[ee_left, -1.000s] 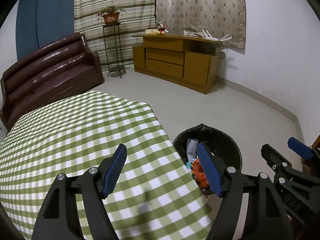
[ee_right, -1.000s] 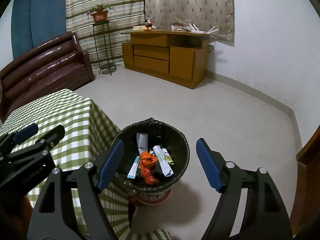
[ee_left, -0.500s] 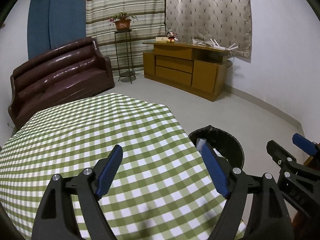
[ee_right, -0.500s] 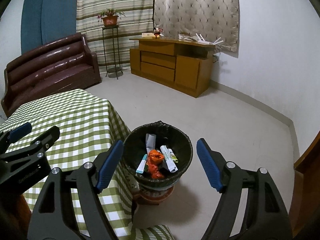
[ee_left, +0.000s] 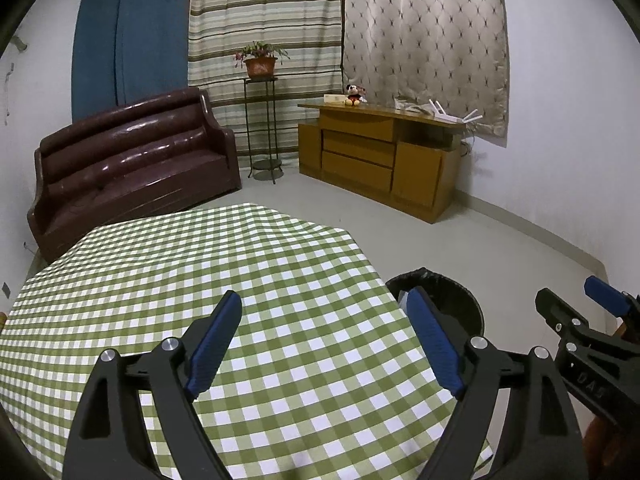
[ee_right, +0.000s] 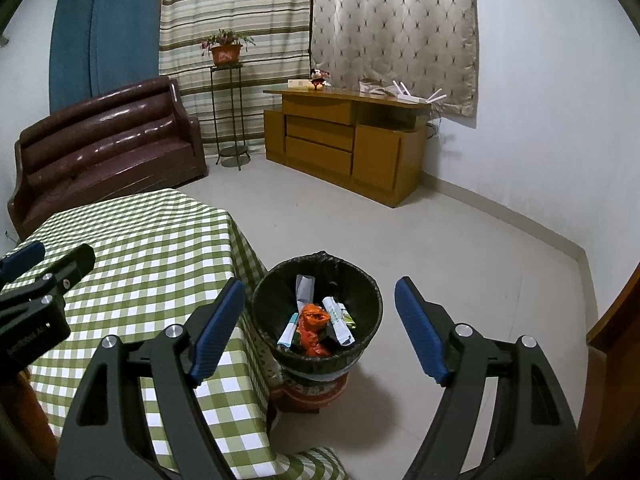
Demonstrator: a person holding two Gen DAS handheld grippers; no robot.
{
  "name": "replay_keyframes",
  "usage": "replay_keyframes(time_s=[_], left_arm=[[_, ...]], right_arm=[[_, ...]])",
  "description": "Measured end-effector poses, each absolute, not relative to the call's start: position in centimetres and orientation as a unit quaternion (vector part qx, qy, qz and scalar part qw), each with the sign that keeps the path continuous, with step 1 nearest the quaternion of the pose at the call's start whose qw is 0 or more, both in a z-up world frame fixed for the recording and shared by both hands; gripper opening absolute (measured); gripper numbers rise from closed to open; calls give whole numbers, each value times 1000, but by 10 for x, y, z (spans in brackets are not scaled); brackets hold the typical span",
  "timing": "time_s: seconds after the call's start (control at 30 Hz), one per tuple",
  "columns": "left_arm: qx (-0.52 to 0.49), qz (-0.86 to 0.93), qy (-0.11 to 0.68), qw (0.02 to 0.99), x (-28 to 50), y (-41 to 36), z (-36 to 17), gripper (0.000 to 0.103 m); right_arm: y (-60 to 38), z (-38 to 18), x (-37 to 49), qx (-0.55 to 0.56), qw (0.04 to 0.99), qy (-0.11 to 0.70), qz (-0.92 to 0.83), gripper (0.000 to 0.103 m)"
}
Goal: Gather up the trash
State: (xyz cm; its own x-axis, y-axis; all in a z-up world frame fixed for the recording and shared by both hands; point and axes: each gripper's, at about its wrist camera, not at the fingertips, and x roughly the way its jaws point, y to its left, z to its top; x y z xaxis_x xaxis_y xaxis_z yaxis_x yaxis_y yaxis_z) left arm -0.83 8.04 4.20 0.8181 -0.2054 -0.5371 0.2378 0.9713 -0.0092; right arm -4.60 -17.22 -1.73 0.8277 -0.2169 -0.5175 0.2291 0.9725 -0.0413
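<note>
Left to right. The table (ee_left: 280, 280), under a green-checked cloth, shows nothing lying on the cloth in either view. The left claw (ee_left: 324, 340) hangs above it, blue pads well apart and nothing between them; its jaws have just been opening further.

Beside the table's right-hand corner stands the bin (ee_right: 376, 292), lined with a black bag and seated on a red-patterned base. The collected trash lies at its bottom: a crumpled orange wrapper (ee_right: 314, 320) in the middle, a blue-and-white sachet (ee_right: 289, 330) to its left, a white-and-green packet (ee_right: 338, 320) to its right, a folded grey-white paper (ee_right: 304, 286) leaning against the back wall of the liner. From the left wrist view only the bin's rim shows, the contents hidden behind the claw's right finger.

The right claw (ee_right: 320, 328) hovers over the bin's mouth, pads spread wide, holding nothing.

Assessment: the pieces look light, thin and soft; film wrappers are likely slippery and will crush flat under a pinch. A grip across a crumpled fold or the middle of a sachet should hold better than an edge. With no trash visible on the table, the collection appears complete or nearly so.
</note>
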Motion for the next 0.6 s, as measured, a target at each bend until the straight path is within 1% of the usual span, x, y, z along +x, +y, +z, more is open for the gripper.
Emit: replay_keyframes(time_s=[0.6], left_arm=[[34,-125,294,947,-3,52,34,82]], right_arm=[[-199,-21,-46,21,950,277,-140,76]])
